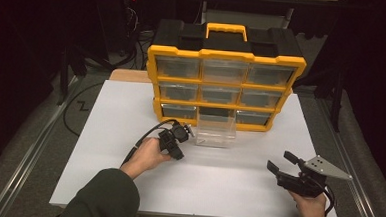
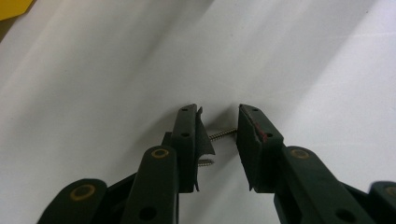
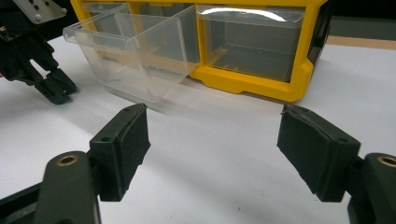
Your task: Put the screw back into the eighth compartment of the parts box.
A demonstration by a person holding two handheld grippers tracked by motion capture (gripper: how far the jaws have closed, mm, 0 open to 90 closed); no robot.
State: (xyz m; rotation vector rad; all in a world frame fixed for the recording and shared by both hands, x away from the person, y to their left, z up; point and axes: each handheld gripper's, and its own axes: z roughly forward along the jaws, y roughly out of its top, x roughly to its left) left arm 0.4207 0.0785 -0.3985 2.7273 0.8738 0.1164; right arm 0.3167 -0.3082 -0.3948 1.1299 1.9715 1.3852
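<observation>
In the left gripper view a small silver screw point(image 2: 223, 134) spans the gap between the two black jaws of my left gripper point(image 2: 217, 112), its ends meeting both pads. The torn left pad partly hides a second screw point(image 2: 205, 162). From above, my left gripper point(image 1: 177, 153) points down at the white table just left of a clear plastic drawer point(image 1: 216, 132). The drawer point(image 3: 135, 56) is pulled out of the yellow organizer and stands on the table. My right gripper point(image 1: 278, 160) hovers at the front right, open point(image 3: 215, 116), with nothing between its pads.
The yellow and black organizer point(image 1: 226, 55) with several clear drawers stands at the back of the white table point(image 1: 217, 185); its lower middle slot is vacant. In the right gripper view the left gripper point(image 3: 53, 88) touches down beside the drawer. Dark floor surrounds the table.
</observation>
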